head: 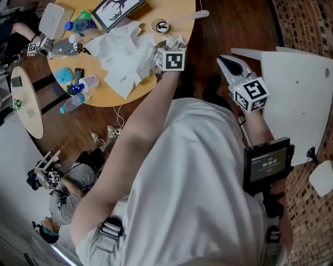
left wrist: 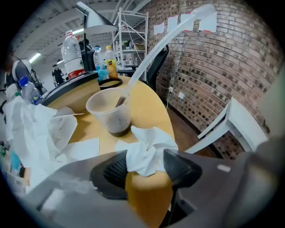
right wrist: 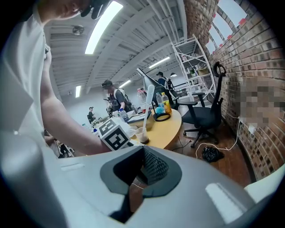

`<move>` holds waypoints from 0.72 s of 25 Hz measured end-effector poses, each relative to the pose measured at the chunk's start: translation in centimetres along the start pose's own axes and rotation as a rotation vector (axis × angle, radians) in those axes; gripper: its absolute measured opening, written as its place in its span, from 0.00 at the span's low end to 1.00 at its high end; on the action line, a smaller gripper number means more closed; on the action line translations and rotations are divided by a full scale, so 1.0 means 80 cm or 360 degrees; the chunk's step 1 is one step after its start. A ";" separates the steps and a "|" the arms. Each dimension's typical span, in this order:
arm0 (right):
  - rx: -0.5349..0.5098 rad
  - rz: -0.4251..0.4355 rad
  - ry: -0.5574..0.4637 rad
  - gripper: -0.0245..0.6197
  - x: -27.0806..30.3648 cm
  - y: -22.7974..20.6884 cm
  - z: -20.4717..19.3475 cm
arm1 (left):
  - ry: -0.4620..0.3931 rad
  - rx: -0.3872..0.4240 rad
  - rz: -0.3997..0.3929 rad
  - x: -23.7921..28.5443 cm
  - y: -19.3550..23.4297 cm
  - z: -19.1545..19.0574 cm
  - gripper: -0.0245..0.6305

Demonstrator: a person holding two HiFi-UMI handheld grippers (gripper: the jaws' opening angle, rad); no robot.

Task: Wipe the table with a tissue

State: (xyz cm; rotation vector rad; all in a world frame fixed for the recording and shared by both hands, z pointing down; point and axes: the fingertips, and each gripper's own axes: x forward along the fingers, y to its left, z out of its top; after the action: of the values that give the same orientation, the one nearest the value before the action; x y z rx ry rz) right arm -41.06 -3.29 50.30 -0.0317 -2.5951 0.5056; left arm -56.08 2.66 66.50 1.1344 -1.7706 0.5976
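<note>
A crumpled white tissue (left wrist: 149, 151) lies at the near edge of the round wooden table (left wrist: 147, 107), between the wide-apart jaws of my left gripper (left wrist: 144, 171). The tissue brushes the dark pads (left wrist: 113, 171), but they do not squeeze it. In the head view, the left gripper (head: 166, 51) points steeply down at that tissue (head: 176, 40) on the table's right rim. My right gripper (head: 226, 62) hangs over the floor beside the table. Its jaws stand together with nothing in them (right wrist: 136, 178).
A pile of spread tissues (head: 122, 54) covers the table's middle. A plastic cup (left wrist: 110, 113) with a long straw (left wrist: 164, 40) stands just behind the crumpled tissue. Bottles (head: 78, 98) and a framed picture (head: 117, 11) sit further off. A white chair (head: 296, 98) stands to the right.
</note>
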 end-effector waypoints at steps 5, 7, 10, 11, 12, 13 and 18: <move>0.0012 0.0001 0.0007 0.05 -0.003 -0.008 0.001 | -0.0007 0.0063 0.0059 -0.003 0.004 -0.003 0.25; 0.0012 0.0005 0.0009 0.05 -0.004 -0.010 0.003 | -0.0020 0.0044 0.0064 -0.004 0.007 -0.003 0.19; 0.0007 0.0012 0.0011 0.05 -0.007 -0.012 0.002 | -0.0073 -0.0002 0.0026 -0.012 0.004 -0.001 0.18; 0.0003 0.0017 0.0011 0.05 -0.009 -0.012 0.002 | -0.0100 -0.0016 0.0002 -0.016 0.001 0.000 0.18; -0.0002 0.0021 0.0009 0.05 -0.011 -0.011 0.002 | -0.0131 -0.0030 -0.0024 -0.022 -0.003 0.001 0.18; -0.0008 0.0026 0.0005 0.05 -0.014 -0.010 0.003 | -0.0168 -0.0043 -0.0050 -0.030 -0.006 0.004 0.18; -0.0056 0.0049 -0.0040 0.05 -0.026 -0.013 0.012 | -0.0388 -0.0101 -0.0173 -0.084 -0.027 0.031 0.18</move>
State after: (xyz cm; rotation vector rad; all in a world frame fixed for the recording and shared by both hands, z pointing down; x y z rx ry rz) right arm -39.63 -4.82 48.92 -0.0774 -2.6315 0.4746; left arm -54.21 2.66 59.25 1.2940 -1.9037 0.3469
